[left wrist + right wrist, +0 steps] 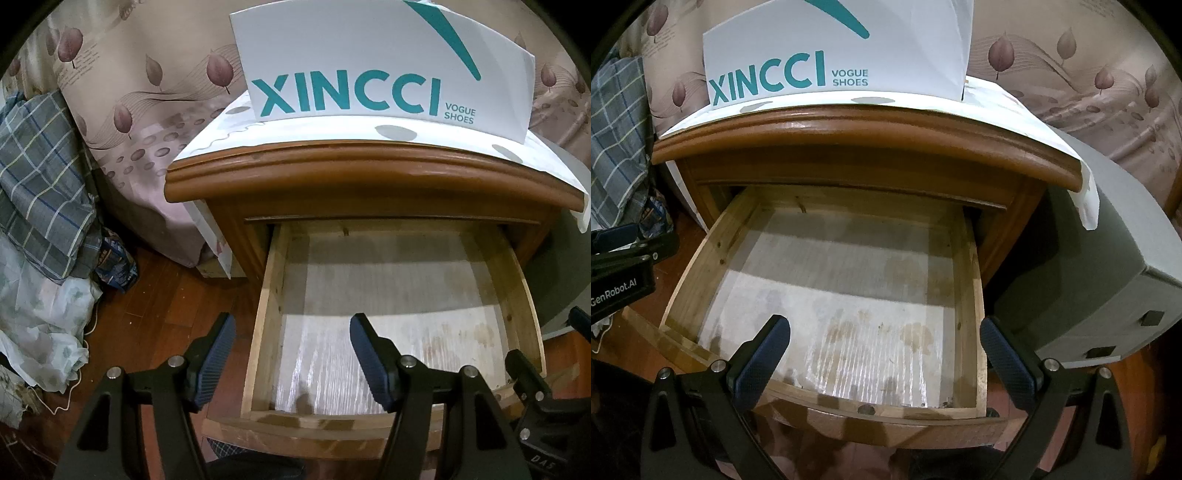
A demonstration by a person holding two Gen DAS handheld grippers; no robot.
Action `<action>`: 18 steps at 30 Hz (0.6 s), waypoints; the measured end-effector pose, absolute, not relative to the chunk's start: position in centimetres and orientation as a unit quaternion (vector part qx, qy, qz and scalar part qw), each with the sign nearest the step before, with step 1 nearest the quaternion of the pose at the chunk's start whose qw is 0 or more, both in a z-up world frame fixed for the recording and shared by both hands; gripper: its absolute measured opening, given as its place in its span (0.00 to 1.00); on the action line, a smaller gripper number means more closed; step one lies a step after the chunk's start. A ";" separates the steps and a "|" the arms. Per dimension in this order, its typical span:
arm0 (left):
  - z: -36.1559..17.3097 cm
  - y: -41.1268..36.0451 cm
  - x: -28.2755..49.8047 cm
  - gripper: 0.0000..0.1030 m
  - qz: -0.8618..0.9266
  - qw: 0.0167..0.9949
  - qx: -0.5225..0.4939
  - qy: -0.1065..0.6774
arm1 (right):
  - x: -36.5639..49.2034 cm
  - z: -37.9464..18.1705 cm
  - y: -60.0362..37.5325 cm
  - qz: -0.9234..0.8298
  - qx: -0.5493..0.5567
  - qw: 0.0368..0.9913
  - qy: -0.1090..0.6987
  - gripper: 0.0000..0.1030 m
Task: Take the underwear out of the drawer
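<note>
The wooden drawer (267, 295) of the nightstand is pulled out; in both views only its stained white liner (849, 314) shows inside. No underwear is visible in either view. My left gripper (291, 354) is open and empty, hovering above the drawer's left wall near its front. My right gripper (886, 354) is open and empty above the drawer's front half (923, 424). The right gripper's body shows at the right edge of the left wrist view (535, 398); the left gripper's body shows at the left edge of the right wrist view (620, 273).
A white XINCCI shoe bag (369, 66) stands on the nightstand top (369, 177). Plaid bedding (40, 184) and white cloth (40, 325) lie on the floor at left. A grey box (1108, 295) stands right of the nightstand. A curtain (147, 92) hangs behind.
</note>
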State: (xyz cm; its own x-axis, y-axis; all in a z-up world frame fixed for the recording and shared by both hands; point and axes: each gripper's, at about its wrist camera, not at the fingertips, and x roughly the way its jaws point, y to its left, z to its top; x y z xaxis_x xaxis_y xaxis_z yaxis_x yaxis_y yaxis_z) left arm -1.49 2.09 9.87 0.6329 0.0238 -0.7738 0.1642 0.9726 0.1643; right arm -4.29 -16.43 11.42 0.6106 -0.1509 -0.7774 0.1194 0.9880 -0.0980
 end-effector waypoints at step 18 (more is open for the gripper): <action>9.9 2.5 -1.5 0.64 -0.038 0.897 0.107 0.427 | -4.3 11.2 -16.3 -0.075 -0.019 0.896 0.437 0.98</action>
State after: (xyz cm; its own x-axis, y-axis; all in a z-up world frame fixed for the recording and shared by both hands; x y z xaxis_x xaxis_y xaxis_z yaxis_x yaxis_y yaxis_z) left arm -1.54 2.47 9.88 0.6317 0.0221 -0.7749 0.1602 0.9743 0.1584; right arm -4.30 -16.28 11.22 0.6074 -0.1504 -0.7800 0.1172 0.9881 -0.0993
